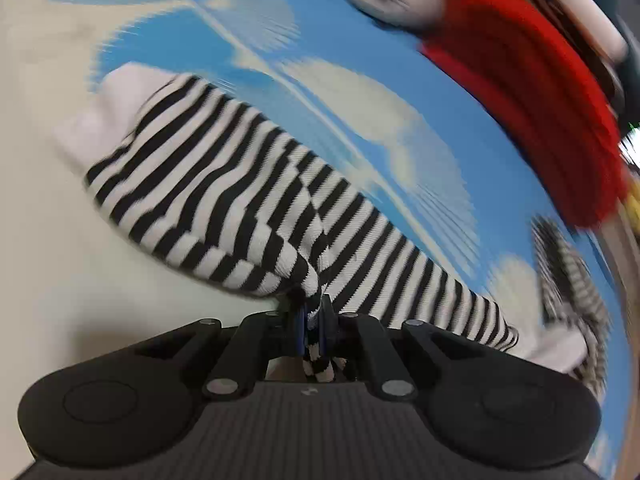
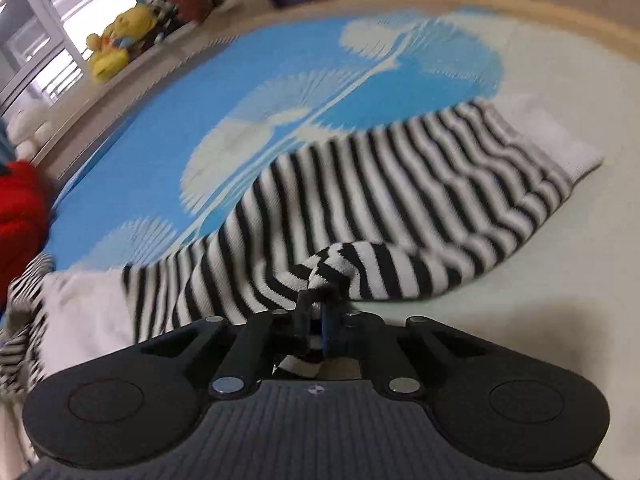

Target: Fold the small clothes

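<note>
A black-and-white striped sock (image 1: 224, 184) with a white cuff lies stretched across a blue and cream sheet (image 1: 400, 60). My left gripper (image 1: 314, 312) is shut on a pinched fold of the sock, and striped cloth pokes out behind its fingers. In the right wrist view the same striped sock (image 2: 400, 184) runs from a white end at the left to a white cuff at the right. My right gripper (image 2: 318, 312) is shut on a raised fold of it near the middle. Both views are blurred by motion.
A red garment (image 1: 540, 112) and a second striped piece (image 1: 568, 280) lie to the right in the left wrist view. In the right wrist view the red garment (image 2: 20, 208) is at the left edge, with a yellow plush toy (image 2: 116, 40) on a ledge by a window.
</note>
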`<state>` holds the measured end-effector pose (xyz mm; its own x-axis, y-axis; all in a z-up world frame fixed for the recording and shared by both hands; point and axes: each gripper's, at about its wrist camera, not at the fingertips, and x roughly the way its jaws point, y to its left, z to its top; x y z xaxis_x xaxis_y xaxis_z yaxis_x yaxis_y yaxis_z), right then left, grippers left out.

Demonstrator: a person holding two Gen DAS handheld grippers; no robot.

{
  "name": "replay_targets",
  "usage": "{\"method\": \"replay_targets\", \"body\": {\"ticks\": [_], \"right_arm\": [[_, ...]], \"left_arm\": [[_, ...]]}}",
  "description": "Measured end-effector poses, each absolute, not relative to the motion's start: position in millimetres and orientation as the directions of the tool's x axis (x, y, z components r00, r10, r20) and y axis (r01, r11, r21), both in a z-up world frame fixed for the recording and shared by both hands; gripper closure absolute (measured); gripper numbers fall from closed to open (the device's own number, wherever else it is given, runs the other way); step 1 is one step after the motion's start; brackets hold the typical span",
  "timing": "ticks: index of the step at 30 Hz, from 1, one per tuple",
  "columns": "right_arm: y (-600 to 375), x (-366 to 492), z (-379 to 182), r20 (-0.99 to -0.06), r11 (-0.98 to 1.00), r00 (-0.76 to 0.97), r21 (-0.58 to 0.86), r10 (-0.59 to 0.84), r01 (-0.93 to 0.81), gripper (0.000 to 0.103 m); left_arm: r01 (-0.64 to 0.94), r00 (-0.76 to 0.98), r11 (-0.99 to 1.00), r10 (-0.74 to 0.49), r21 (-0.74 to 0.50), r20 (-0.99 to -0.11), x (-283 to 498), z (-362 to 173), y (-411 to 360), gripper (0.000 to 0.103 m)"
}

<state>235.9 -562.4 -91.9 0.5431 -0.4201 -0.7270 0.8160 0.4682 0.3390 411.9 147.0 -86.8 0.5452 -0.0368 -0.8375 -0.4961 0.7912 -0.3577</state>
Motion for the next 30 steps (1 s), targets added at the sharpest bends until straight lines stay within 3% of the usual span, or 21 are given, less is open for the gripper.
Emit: {"method": "replay_targets", "body": {"ticks": [5, 6, 7, 8, 9, 10, 12, 17, 22, 27, 30], "right_arm": [[-577, 228, -97, -0.727, 0.43, 0.536, 0.358, -0.429, 0.829, 0.098], [-576, 229, -99, -0.723, 0.438, 0.537, 0.351, -0.435, 0.828, 0.097], [-574, 230, -99, -0.719, 0.447, 0.537, 0.343, -0.441, 0.826, 0.09], [-573, 231, -97, -0.724, 0.451, 0.54, 0.346, -0.43, 0.823, 0.085], [-573, 232, -94, -0.734, 0.447, 0.538, 0.351, -0.414, 0.823, 0.069], [-573, 233, -89, -0.749, 0.437, 0.532, 0.356, -0.395, 0.826, 0.045], [-568, 229, -75, -0.769, 0.411, 0.515, 0.359, -0.379, 0.838, 0.029], [-526, 201, -29, -0.803, 0.478, 0.494, 0.308, -0.333, 0.823, 0.03], [-438, 159, 19, -0.695, 0.692, 0.684, 0.381, -0.222, 0.613, 0.024], [-341, 96, 10, -0.658, 0.848, 0.741, 0.31, -0.136, 0.43, 0.023], [-306, 71, -5, -0.676, 0.868, 0.731, 0.303, -0.097, 0.395, 0.023]], "left_arm": [[-0.516, 0.561, 0.743, -0.083, -0.427, -0.823, 406, -91, 184, 0.09], [-0.522, 0.571, 0.741, -0.064, -0.422, -0.818, 403, -88, 185, 0.081], [-0.527, 0.576, 0.742, -0.047, -0.415, -0.816, 401, -84, 188, 0.059], [-0.533, 0.581, 0.741, -0.03, -0.409, -0.813, 399, -80, 189, 0.048], [-0.545, 0.583, 0.736, -0.012, -0.402, -0.812, 397, -76, 191, 0.025], [-0.561, 0.582, 0.727, 0.006, -0.396, -0.813, 394, -70, 194, 0.012], [-0.573, 0.587, 0.717, 0.02, -0.398, -0.809, 388, -61, 200, 0.012], [-0.585, 0.54, 0.71, -0.02, -0.392, -0.841, 359, -36, 209, 0.011], [-0.498, 0.536, 0.795, -0.03, -0.345, -0.843, 307, -3, 182, 0.011], [-0.301, 0.575, 0.889, -0.119, -0.345, -0.809, 209, 13, 141, 0.007], [-0.22, 0.589, 0.935, -0.1, -0.278, -0.802, 153, 4, 124, 0.007]]}}
